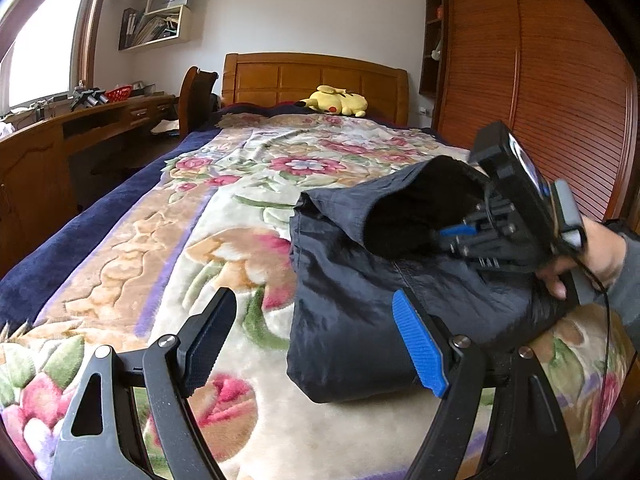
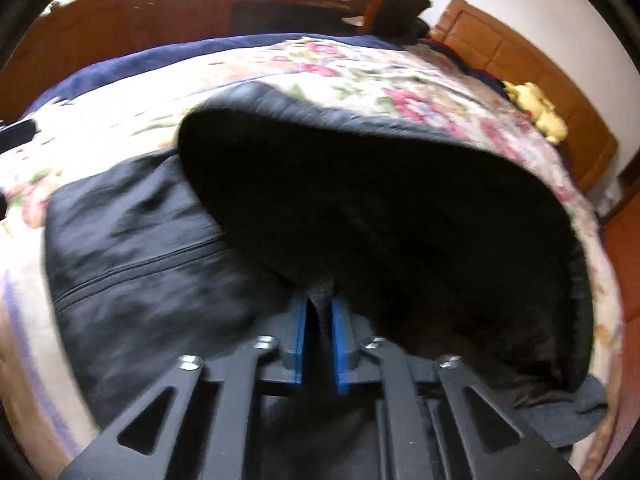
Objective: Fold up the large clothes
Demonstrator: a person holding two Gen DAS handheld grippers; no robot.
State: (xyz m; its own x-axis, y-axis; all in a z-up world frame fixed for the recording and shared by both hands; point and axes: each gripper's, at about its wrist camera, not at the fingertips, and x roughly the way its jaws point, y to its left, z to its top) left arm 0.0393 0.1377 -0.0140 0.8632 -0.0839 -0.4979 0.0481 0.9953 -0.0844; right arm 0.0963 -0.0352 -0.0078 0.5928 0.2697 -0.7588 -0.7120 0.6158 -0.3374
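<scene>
A dark, shiny padded garment (image 1: 352,300) with a black fleecy lining lies bunched on the floral blanket (image 1: 224,216). In the left wrist view my left gripper (image 1: 312,308) stands open just in front of the garment's near left corner, and neither pad presses on the cloth. My right gripper (image 1: 452,236), held by a hand (image 1: 588,256), reaches in from the right at the garment's lifted upper layer. In the right wrist view the right gripper (image 2: 319,320) is shut on a fold of the garment's (image 2: 132,248) edge, with black cloth pinched between the blue pads (image 2: 298,340). The lifted lining (image 2: 380,208) hides what lies beneath.
A yellow plush toy (image 1: 336,101) lies by the wooden headboard (image 1: 312,76). A wooden desk (image 1: 48,148) and chair (image 1: 196,96) run along the bed's left side. A slatted wooden wardrobe (image 1: 540,92) stands close on the right.
</scene>
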